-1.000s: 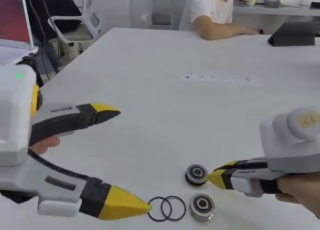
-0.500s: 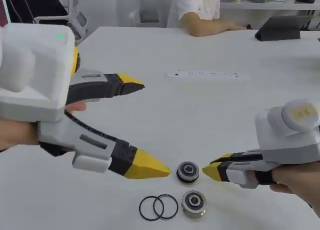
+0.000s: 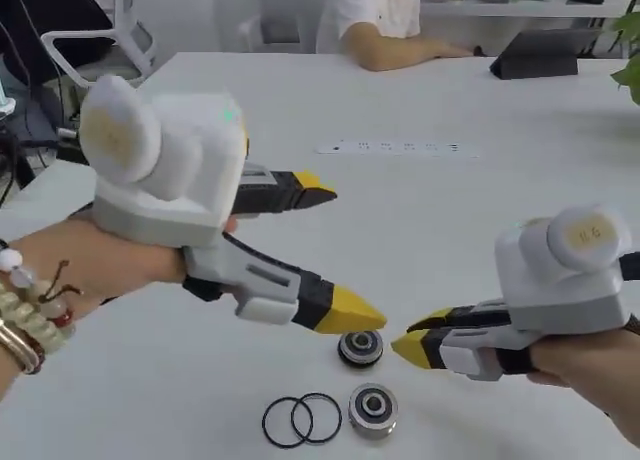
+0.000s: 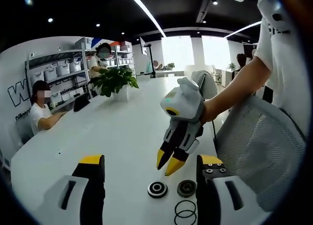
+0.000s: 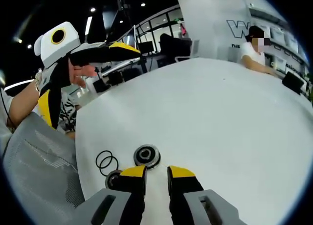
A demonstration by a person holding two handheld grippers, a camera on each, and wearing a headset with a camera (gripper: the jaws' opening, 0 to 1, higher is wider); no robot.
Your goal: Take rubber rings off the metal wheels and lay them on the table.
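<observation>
Two small metal wheels lie near the table's front edge. The farther wheel (image 3: 360,348) (image 4: 157,189) (image 5: 147,155) wears a black rubber ring; the nearer wheel (image 3: 373,410) (image 4: 186,188) looks bare. Two loose black rubber rings (image 3: 302,420) (image 4: 185,210) (image 5: 106,161) lie overlapped on the table to its left. My left gripper (image 3: 345,255) (image 4: 149,161) hovers wide open, its lower tip just above and left of the ringed wheel. My right gripper (image 3: 405,345) (image 5: 156,173) points at that wheel from the right, jaws a narrow gap apart, holding nothing.
The white table (image 3: 420,230) stretches far back. A white power strip (image 3: 400,148) lies mid-table. A seated person (image 3: 375,20) rests an arm at the far edge beside a dark tablet (image 3: 535,55). Office chairs (image 3: 95,50) stand at the left.
My left gripper has risen from beside the loose rings and moved right, up to the ringed wheel. The right gripper has held its place. The head view has shifted.
</observation>
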